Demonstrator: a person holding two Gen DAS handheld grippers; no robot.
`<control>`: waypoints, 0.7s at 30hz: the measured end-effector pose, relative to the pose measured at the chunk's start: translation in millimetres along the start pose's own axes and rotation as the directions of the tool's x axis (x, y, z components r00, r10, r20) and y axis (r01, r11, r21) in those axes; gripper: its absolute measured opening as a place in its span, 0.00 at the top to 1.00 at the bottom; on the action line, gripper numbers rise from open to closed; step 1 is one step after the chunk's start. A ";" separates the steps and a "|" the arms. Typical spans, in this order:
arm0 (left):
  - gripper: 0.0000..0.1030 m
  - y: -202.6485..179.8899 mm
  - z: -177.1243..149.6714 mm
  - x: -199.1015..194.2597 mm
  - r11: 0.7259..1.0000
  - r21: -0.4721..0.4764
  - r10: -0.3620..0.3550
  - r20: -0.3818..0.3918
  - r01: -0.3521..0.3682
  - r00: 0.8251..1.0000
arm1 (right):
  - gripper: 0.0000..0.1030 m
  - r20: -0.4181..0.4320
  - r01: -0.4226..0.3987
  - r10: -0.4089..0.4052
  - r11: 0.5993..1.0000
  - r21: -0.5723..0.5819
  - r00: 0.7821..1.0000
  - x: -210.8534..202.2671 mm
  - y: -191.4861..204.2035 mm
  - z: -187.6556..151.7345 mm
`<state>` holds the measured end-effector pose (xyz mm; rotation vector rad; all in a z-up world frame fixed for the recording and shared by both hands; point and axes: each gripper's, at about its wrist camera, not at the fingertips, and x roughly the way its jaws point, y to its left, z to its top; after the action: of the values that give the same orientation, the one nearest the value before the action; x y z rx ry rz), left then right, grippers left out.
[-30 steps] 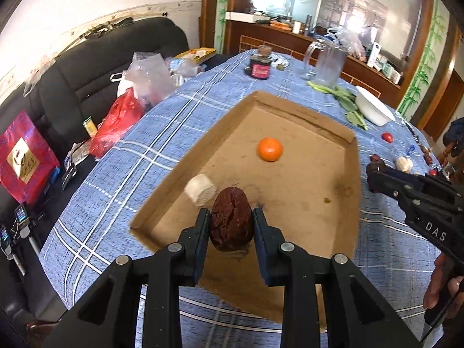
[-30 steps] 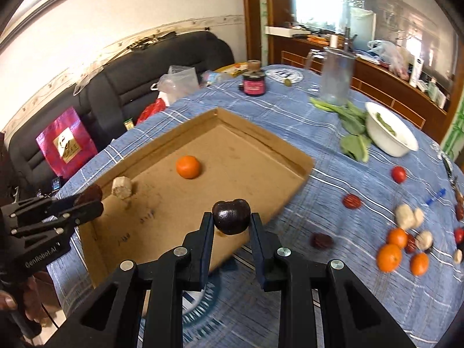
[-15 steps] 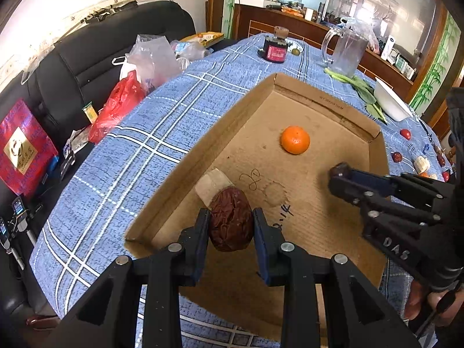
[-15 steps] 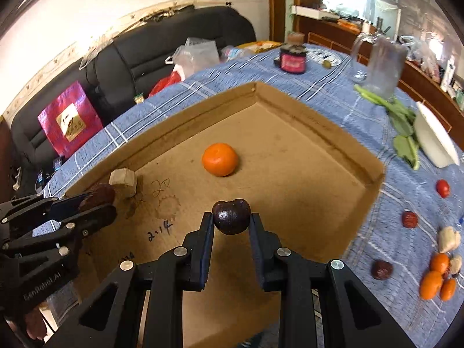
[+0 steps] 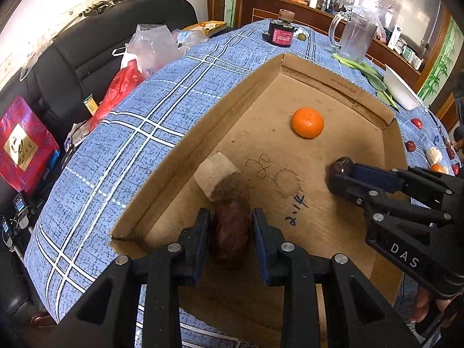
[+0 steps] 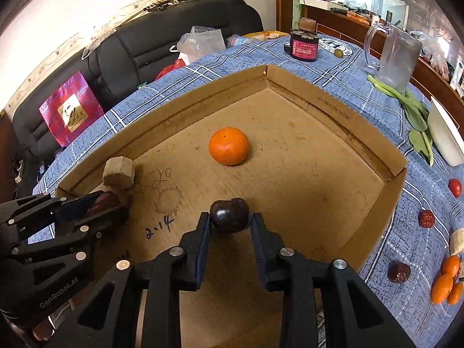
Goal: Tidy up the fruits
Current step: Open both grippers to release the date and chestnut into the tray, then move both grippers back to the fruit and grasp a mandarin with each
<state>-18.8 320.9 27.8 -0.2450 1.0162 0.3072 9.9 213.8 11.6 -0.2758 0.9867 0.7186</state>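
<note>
A shallow cardboard tray [image 5: 342, 87] [image 6: 333, 113] lies on the blue plaid table. In it are an orange mandarin [image 5: 307, 122] [image 6: 229, 146] and a beige chunk [image 5: 216, 175] [image 6: 119, 172]. My left gripper [image 5: 230, 221] [image 6: 100, 201] is low in the tray's near left corner, right beside the chunk. A wrinkled red date [image 5: 232, 229] lies blurred between its fingers, which stand slightly apart from it. My right gripper [image 6: 229, 221] [image 5: 337, 171] is shut on a dark purple fruit [image 6: 229, 215] just above the tray floor.
On the cloth right of the tray lie several loose fruits: dates [image 6: 426, 218], mandarins [image 6: 442, 287], a small tomato [image 6: 454, 188]. A white bowl [image 6: 445, 133], greens, a glass jug [image 6: 398, 58] and a red jar [image 6: 304, 46] stand at the back. A black sofa is on the left.
Both grippers have moved lower and deeper into the tray. The left gripper's jaws have parted a little and the date sits lower, beside the beige chunk. The right gripper still holds the dark fruit.
</note>
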 end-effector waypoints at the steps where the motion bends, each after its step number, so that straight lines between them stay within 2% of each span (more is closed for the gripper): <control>1: 0.68 -0.2 -0.7 -0.6 1.000 0.000 0.005 0.000 -0.005 1.000 | 0.58 -0.001 0.004 -0.004 1.000 0.001 1.000 -0.7 0.1 -0.5; 2: 0.66 -0.6 -1.1 -1.4 1.000 0.001 0.009 0.002 -0.009 1.000 | 0.55 0.001 0.007 -0.007 1.000 0.001 1.000 -1.5 0.1 -1.1; 13: 0.54 -5.5 -10.9 -26.9 0.999 0.003 0.047 0.056 -0.048 0.997 | 0.55 0.057 0.033 -0.033 0.999 0.008 0.998 -36.1 0.3 -13.1; 21: 0.45 -31.2 -20.1 -52.0 0.999 0.015 0.042 0.110 -0.044 0.993 | 0.55 0.095 0.056 -0.061 0.997 0.060 0.994 -79.1 -17.9 -46.9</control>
<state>-48.9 277.8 64.2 -0.1888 0.9165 0.3469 -36.7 142.4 50.5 -0.2168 0.9026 0.6432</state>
